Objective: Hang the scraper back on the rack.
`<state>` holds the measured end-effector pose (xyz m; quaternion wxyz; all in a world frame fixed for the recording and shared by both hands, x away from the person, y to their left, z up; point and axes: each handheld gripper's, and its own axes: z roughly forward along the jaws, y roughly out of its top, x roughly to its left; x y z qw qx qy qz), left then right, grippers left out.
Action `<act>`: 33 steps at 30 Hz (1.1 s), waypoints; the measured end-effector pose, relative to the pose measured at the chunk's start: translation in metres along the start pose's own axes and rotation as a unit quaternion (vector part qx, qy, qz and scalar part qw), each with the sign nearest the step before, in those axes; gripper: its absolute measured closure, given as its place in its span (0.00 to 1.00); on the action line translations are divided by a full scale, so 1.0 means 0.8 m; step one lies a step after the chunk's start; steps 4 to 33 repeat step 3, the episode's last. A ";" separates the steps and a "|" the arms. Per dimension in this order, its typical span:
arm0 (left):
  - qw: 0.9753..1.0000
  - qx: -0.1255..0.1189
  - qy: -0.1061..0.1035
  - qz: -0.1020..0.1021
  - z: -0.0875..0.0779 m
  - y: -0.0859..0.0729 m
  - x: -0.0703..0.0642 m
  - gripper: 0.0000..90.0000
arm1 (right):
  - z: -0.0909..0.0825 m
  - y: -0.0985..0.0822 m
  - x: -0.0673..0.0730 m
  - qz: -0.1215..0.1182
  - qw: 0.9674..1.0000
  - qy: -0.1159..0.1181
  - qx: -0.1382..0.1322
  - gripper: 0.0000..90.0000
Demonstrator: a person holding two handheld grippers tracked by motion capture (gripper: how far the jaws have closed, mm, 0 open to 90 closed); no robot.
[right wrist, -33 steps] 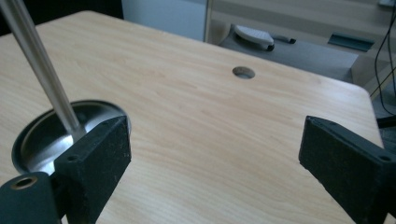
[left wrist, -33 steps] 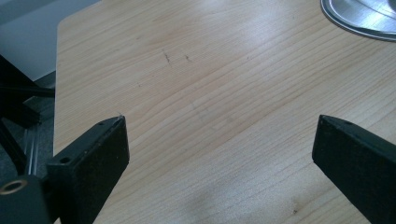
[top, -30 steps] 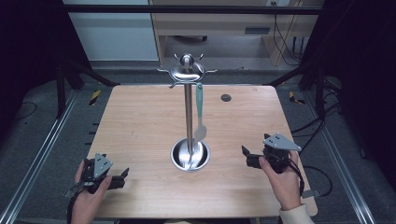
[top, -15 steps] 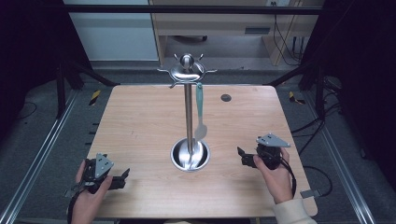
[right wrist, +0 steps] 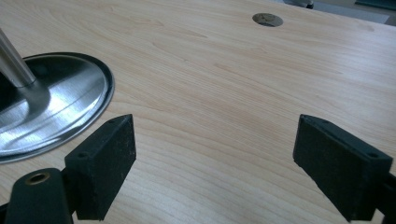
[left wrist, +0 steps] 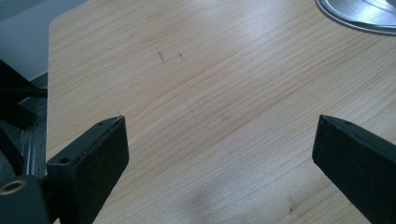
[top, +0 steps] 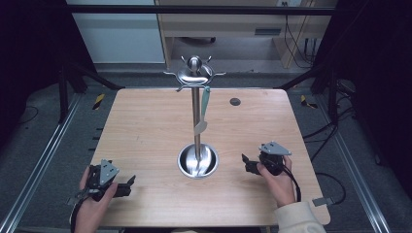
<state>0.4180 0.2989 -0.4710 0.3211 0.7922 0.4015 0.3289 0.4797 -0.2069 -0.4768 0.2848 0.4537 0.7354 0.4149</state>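
A steel utensil stand (top: 196, 111) rises from a round dish base (top: 197, 160) at the table's middle. From one of its top hooks hangs a spatula (top: 204, 109) with a teal handle and a pale blade. My left gripper (top: 128, 183) rests low at the near left corner, open, with bare wood between its jaws (left wrist: 219, 154). My right gripper (top: 247, 163) sits just right of the base, open and empty (right wrist: 215, 158). In the right gripper view the base (right wrist: 51, 100) and the pole's foot (right wrist: 14, 60) lie at the left.
A dark round grommet (top: 235, 101) is set in the wooden table (top: 145, 126) at the back right, also seen in the right gripper view as the grommet (right wrist: 267, 19). The base's rim (left wrist: 359, 16) shows in the left gripper view's top right corner. Metal rails run along both table sides.
My right gripper has shifted a little left, toward the stand's base. The left gripper has stayed in place.
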 end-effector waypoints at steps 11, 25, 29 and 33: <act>1.000 0.002 -0.002 0.004 0.001 0.001 0.000 0.04 | -0.003 -0.003 -0.002 -0.001 1.000 -0.005 0.003 0.14; 1.000 0.002 -0.002 0.004 0.001 0.001 0.000 0.04 | -0.003 -0.003 -0.002 -0.001 1.000 -0.005 0.003 0.14; 1.000 0.002 -0.002 0.004 0.001 0.001 0.000 0.04 | -0.003 -0.003 -0.002 -0.001 1.000 -0.005 0.003 0.14; 1.000 0.002 -0.002 0.004 0.001 0.001 0.000 0.04 | -0.003 -0.003 -0.002 -0.001 1.000 -0.005 0.003 0.14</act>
